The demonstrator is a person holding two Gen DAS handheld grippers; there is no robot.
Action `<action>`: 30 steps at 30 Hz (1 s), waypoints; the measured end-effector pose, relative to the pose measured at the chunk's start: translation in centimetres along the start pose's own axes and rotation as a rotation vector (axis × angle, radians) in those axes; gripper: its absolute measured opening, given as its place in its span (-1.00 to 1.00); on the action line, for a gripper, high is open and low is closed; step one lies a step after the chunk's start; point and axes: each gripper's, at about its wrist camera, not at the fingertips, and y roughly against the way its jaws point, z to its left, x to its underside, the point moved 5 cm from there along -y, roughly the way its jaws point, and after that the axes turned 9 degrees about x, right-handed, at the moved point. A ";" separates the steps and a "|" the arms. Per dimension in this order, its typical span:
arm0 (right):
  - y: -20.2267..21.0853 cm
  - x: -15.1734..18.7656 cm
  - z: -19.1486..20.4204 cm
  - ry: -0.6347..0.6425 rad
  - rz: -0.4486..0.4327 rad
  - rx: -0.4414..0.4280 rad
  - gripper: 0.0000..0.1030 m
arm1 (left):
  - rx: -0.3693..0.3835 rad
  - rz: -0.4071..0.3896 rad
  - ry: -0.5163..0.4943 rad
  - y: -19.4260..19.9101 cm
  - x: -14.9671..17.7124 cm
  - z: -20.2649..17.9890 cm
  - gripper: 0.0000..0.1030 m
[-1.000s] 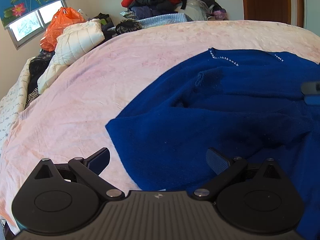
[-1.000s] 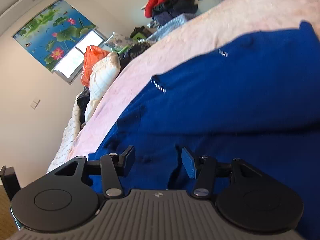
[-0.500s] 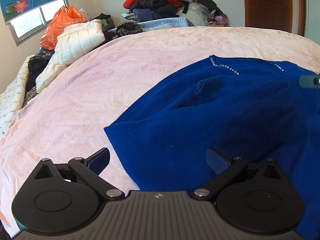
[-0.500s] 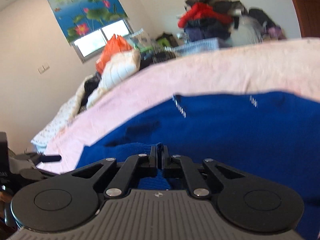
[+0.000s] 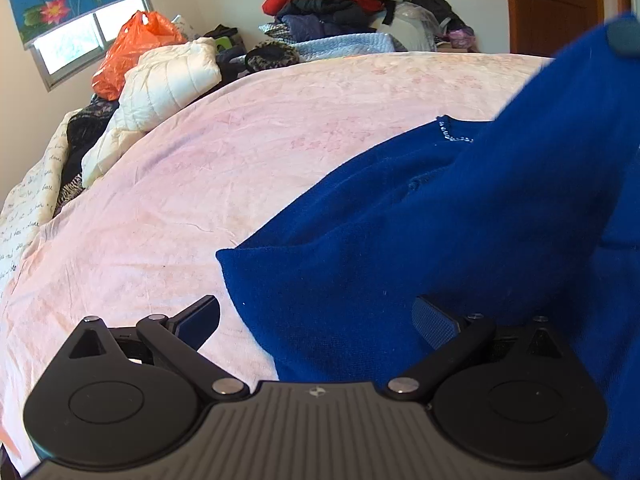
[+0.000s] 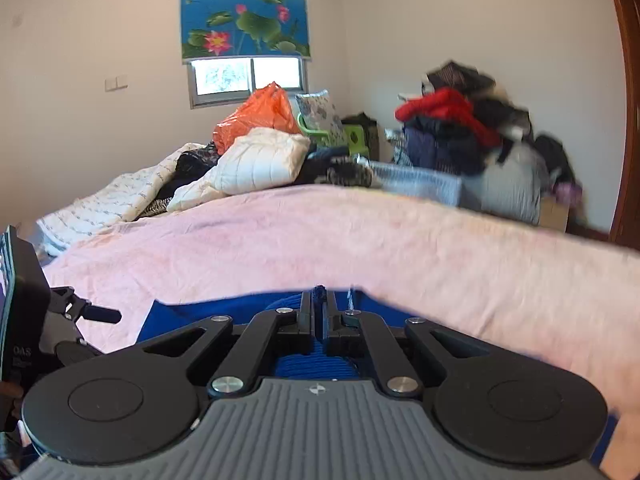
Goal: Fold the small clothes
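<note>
- The blue knit garment (image 5: 380, 248) lay on the pink bedspread (image 5: 240, 152), occupying the side of the spread nearest the door (image 5: 556, 4). One portion of the garment was raised clear of the spread and rose toward the upper corner of the left wrist view.
- A short row of pale beads (image 5: 454, 134) marked the edge of the garment farthest from the cameras.
- The right gripper (image 6: 319, 312) had its fingers clenched on a ridge of the garment, with blue knit visible between and behind the pads. This grip is judged to be the cause of the raised portion, serving to carry one part over the rest for a fold.
- The left gripper (image 5: 316, 318) had its fingers spread wide with nothing between them. It sat low over the garment's near corner, one finger above bare bedspread and the other above blue cloth. This placement is judged to be preparation for seizing or pinning that corner.
- Beyond the garment, at the far edge of the bedspread, lay a white quilted jacket (image 5: 168, 76) and an orange plastic bag (image 5: 132, 52).
- A pile of clothes (image 5: 332, 4) stood behind the bedspread against the wall.
- The right wrist view was blurred toward its right side; fine detail there could not be read.
</note>
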 end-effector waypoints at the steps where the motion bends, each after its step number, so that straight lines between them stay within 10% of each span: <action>1: 0.0 -0.9 -0.6 -0.013 -0.009 0.011 -0.86 | 0.004 -0.005 0.008 0.0 -0.2 0.1 1.00; 13: 0.8 3.1 -13.2 -0.240 0.066 0.270 -0.86 | 0.018 0.015 0.039 -2.2 -2.5 0.5 1.00; 30: -0.2 10.7 -18.6 -0.372 0.184 0.373 -0.86 | 0.003 0.038 -0.021 -3.6 -3.0 -1.7 1.00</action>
